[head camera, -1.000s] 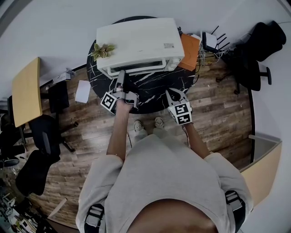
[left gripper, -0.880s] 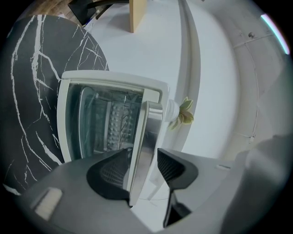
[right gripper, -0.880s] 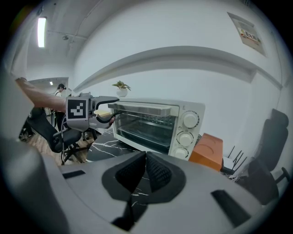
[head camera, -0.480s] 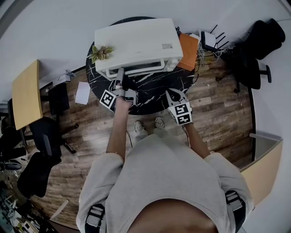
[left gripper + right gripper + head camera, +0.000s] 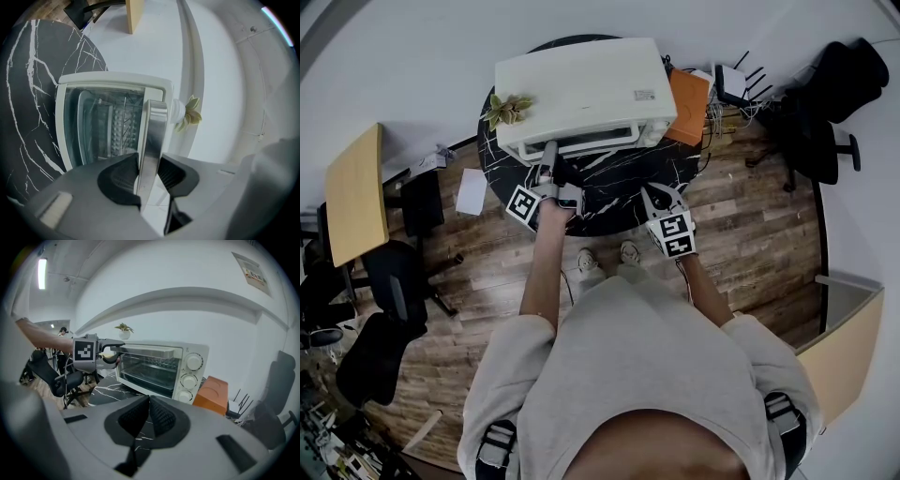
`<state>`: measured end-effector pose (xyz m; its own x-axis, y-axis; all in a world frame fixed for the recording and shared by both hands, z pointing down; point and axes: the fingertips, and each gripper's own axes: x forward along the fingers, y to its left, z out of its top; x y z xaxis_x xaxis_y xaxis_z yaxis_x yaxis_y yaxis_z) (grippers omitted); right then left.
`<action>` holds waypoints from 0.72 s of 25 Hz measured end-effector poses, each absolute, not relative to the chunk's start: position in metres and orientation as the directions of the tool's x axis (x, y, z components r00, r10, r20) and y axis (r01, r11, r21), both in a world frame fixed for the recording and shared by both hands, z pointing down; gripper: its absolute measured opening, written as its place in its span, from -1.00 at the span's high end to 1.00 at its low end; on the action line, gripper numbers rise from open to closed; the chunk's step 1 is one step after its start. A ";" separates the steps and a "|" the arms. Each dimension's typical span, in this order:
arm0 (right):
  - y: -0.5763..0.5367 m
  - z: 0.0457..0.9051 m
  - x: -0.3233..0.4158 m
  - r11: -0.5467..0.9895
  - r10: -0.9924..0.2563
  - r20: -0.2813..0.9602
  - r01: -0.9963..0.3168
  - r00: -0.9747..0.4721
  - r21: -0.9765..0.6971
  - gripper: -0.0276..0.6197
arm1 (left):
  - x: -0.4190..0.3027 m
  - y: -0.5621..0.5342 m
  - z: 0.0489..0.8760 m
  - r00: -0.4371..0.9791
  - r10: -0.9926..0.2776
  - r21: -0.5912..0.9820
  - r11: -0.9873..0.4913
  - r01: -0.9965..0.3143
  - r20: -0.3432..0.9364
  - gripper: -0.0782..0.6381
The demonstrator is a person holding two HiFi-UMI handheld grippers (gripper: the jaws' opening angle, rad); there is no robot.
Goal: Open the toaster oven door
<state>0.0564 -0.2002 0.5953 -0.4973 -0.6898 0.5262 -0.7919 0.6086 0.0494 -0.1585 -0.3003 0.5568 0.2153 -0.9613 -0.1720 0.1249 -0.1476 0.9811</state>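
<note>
A white toaster oven (image 5: 581, 89) stands on a round black marble table (image 5: 619, 183), its glass door closed. My left gripper (image 5: 549, 150) reaches level to the left end of the metal door handle (image 5: 591, 139). In the left gripper view the handle bar (image 5: 152, 136) runs between the two pads, and the left gripper (image 5: 149, 173) has just been closing and now presses on it from both sides. The right gripper view shows that grip from the side at the handle (image 5: 145, 351). My right gripper (image 5: 661, 195) hangs over the table's near edge, shut and empty, its pads (image 5: 161, 416) together.
A small potted plant (image 5: 508, 106) sits by the oven's left corner. An orange box (image 5: 692, 105) lies right of the oven, with a router (image 5: 731, 84) behind it. Black office chairs (image 5: 825, 112) stand at the right, and a wooden desk (image 5: 352, 187) and chairs at the left.
The left gripper has edged slightly closer to the oven front at the handle. The right gripper has stayed where it was.
</note>
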 end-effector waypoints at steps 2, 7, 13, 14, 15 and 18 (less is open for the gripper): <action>-0.199 0.596 0.056 0.610 -0.690 0.524 -0.791 -0.499 0.049 0.87 | -0.158 -0.299 0.557 0.214 -0.962 0.981 -0.146 0.125 -0.170 0.45; -0.199 0.598 0.056 0.612 -0.688 0.522 -0.790 -0.504 0.045 0.87 | -0.158 -0.294 0.560 0.212 -0.963 0.982 -0.141 0.126 -0.166 0.45; -0.193 0.596 0.055 0.626 -0.680 0.521 -0.778 -0.517 0.046 0.87 | -0.156 -0.287 0.560 0.204 -0.964 0.981 -0.142 0.135 -0.168 0.45; -0.192 0.596 0.055 0.628 -0.679 0.521 -0.777 -0.518 0.046 0.87 | -0.156 -0.285 0.560 0.201 -0.965 0.980 -0.142 0.139 -0.168 0.45; -0.191 0.595 0.055 0.629 -0.678 0.521 -0.776 -0.519 0.046 0.87 | -0.156 -0.283 0.560 0.199 -0.966 0.980 -0.140 0.142 -0.167 0.45; -0.190 0.595 0.055 0.634 -0.676 0.518 -0.772 -0.524 0.046 0.87 | -0.156 -0.279 0.562 0.196 -0.967 0.980 -0.136 0.143 -0.163 0.45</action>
